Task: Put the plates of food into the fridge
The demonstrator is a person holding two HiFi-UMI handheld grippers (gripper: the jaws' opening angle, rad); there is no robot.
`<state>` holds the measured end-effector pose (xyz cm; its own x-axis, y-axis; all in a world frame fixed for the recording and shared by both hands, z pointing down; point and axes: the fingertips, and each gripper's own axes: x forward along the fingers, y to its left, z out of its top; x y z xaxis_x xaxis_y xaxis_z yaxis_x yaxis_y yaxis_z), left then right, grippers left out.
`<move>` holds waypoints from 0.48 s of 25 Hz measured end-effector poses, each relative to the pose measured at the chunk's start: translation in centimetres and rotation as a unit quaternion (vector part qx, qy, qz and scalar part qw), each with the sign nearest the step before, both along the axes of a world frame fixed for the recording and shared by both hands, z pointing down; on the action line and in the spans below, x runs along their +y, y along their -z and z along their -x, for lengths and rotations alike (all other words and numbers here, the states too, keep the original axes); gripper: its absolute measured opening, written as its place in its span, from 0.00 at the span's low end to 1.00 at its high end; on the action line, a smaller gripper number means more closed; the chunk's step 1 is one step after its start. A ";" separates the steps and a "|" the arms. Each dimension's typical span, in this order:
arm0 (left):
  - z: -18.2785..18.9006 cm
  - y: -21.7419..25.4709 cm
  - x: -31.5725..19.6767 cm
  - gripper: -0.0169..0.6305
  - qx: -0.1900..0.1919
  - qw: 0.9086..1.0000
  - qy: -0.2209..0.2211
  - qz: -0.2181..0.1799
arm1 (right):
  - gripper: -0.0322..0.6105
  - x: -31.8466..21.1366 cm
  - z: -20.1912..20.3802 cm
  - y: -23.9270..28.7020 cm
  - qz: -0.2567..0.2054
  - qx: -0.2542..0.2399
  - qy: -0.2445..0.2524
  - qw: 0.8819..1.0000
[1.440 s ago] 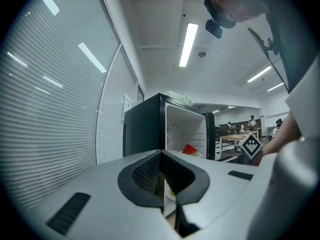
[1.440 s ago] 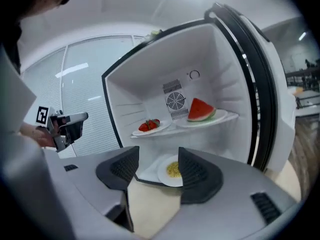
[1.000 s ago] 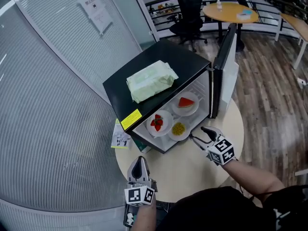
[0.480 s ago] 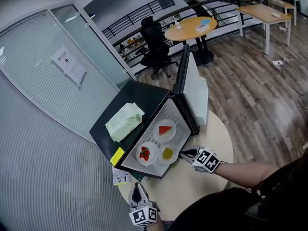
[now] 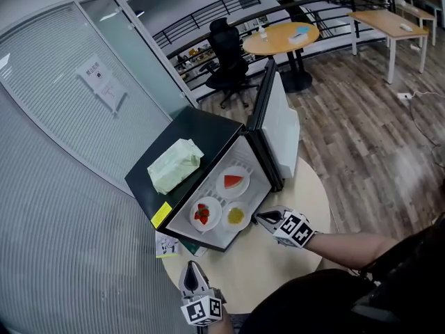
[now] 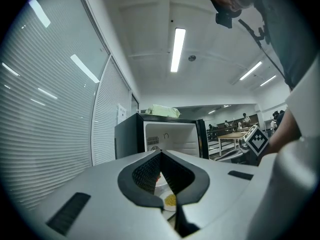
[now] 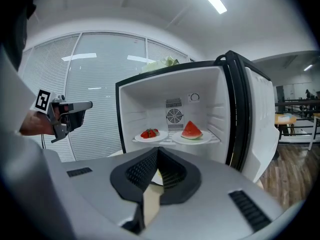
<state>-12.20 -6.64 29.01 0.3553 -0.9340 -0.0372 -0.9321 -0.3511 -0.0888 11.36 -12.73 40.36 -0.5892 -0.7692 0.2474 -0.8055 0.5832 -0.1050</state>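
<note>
Inside open fridge (image 5: 199,129): strawberry plate (image 5: 203,213), watermelon plate (image 5: 233,181), yellow-food plate (image 5: 236,216). Likely stiff, light, breakable, with slick rims and loose food. Pinch rim clear of food, keep level. Right gripper (image 5: 261,216) pressed together, empty, by fridge mouth. Left gripper (image 5: 192,268) likewise together, empty.

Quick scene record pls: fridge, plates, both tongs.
fridge: mini fridge on round table, door open
inside: plate of strawberries, plate of watermelon, plate of yellow food
on top: pale green packet
left tongs: shut, empty, clear of fridge
right tongs: shut, empty, at fridge opening
task: three plates in; door not yet closed
</note>
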 end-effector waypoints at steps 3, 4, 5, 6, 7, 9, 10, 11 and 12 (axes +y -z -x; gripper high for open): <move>-0.1 -0.8 0.8 0.03 0.004 1.000 0.004 0.002 | 0.06 0.2 -0.4 -0.2 0.001 0.002 -0.003 1.000; -0.2 -0.9 0.8 0.03 0.005 1.000 0.002 0.002 | 0.06 0.2 -0.7 -0.1 -0.002 0.005 -0.008 1.000; -0.3 -1.0 0.8 0.03 0.008 1.000 0.000 0.002 | 0.06 0.1 -1.2 -0.1 -0.006 0.008 -0.013 1.000; -0.5 -1.0 0.8 0.03 0.011 1.000 -0.002 0.003 | 0.06 0.1 -1.6 0.0 -0.010 0.011 -0.019 1.000; -0.7 -1.0 0.9 0.03 0.015 1.000 -0.003 0.004 | 0.06 0.0 -2.0 0.2 -0.014 0.013 -0.024 1.000; -0.9 -1.0 1.3 0.03 0.020 1.000 -0.005 0.006 | 0.06 -0.2 -2.5 0.5 -0.022 0.012 -0.033 0.999; -0.9 -1.0 1.6 0.03 0.019 1.000 -0.006 0.006 | 0.06 -0.4 -2.7 0.7 -0.027 0.011 -0.037 0.999; -0.7 -1.1 1.8 0.03 0.018 1.000 -0.008 0.005 | 0.06 -0.6 -2.7 0.8 -0.033 0.010 -0.042 0.999; -0.6 -1.2 2.0 0.03 0.016 1.000 -0.009 0.004 | 0.06 -0.8 -2.8 1.0 -0.038 0.008 -0.046 0.998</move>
